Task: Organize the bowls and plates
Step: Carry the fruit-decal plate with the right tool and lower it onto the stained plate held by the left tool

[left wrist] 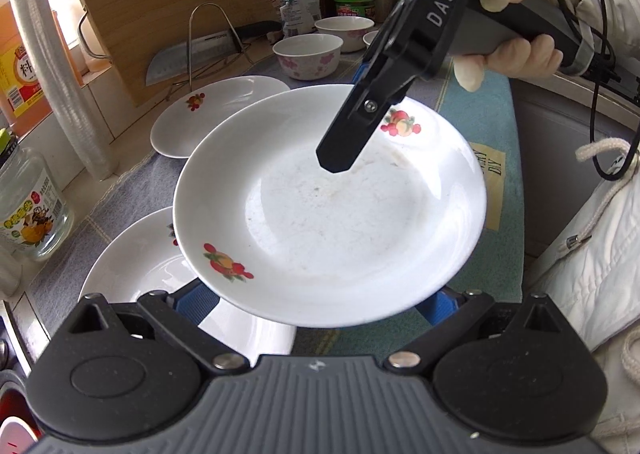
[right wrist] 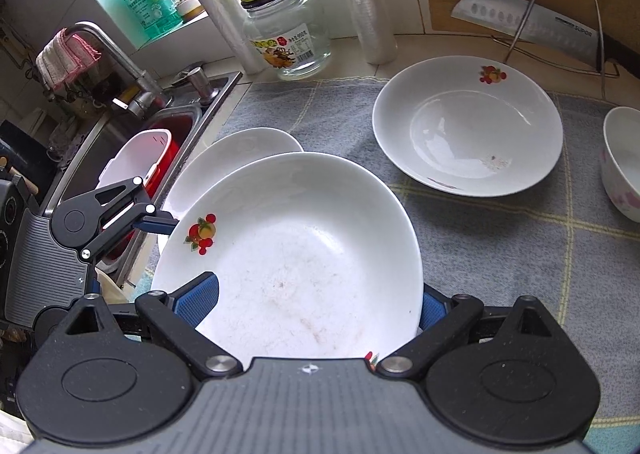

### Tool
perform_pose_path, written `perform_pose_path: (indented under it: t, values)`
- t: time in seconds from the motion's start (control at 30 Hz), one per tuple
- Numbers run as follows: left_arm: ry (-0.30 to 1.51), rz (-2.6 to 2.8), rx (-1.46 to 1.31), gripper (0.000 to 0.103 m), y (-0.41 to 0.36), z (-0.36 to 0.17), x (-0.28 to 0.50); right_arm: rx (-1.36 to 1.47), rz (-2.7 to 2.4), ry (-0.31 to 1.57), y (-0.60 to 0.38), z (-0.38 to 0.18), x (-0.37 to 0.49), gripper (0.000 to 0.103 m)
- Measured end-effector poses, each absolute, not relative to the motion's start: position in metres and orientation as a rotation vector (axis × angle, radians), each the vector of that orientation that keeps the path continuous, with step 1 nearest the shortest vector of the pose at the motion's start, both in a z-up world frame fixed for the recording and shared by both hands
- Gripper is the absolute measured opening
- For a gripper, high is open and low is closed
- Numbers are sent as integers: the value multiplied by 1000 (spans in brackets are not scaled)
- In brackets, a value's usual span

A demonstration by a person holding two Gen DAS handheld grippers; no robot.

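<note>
A white plate with fruit prints [left wrist: 320,214] [right wrist: 288,254] hangs tilted over a second plate [left wrist: 132,266] [right wrist: 240,150] on the checked cloth. My left gripper [left wrist: 318,304] is open, and its blue pads [left wrist: 196,306] lie under the plate's near rim. My right gripper [right wrist: 316,304] is also open and straddles the opposite rim. One of its fingers [left wrist: 352,134] reaches over the plate's inside. The other is mostly hidden below. I cannot tell what bears the plate. A third plate [left wrist: 216,110] [right wrist: 468,126] lies further back. Flowered bowls [left wrist: 308,54] [right wrist: 624,166] stand beyond.
A cleaver [right wrist: 520,22] leans in a wire rack against a wooden board [left wrist: 168,2]. A glass jar [right wrist: 288,34] and film rolls [right wrist: 372,6] stand along the wall. The sink [right wrist: 120,142] holds a red-and-white tub. A person's hand [left wrist: 516,54] holds the right gripper.
</note>
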State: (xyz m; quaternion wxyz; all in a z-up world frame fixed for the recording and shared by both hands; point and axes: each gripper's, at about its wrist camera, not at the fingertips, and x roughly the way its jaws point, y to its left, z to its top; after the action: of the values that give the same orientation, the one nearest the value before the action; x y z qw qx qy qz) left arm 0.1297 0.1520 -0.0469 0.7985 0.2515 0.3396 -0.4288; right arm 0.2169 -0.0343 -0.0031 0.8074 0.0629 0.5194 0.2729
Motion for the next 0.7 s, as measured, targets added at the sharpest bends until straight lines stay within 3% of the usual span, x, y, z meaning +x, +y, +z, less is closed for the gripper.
perform_pose_path:
  t: [0.7]
  values:
    - [755,-803,484,100,221,-53,137,68,679,1101,49,-12,245,100]
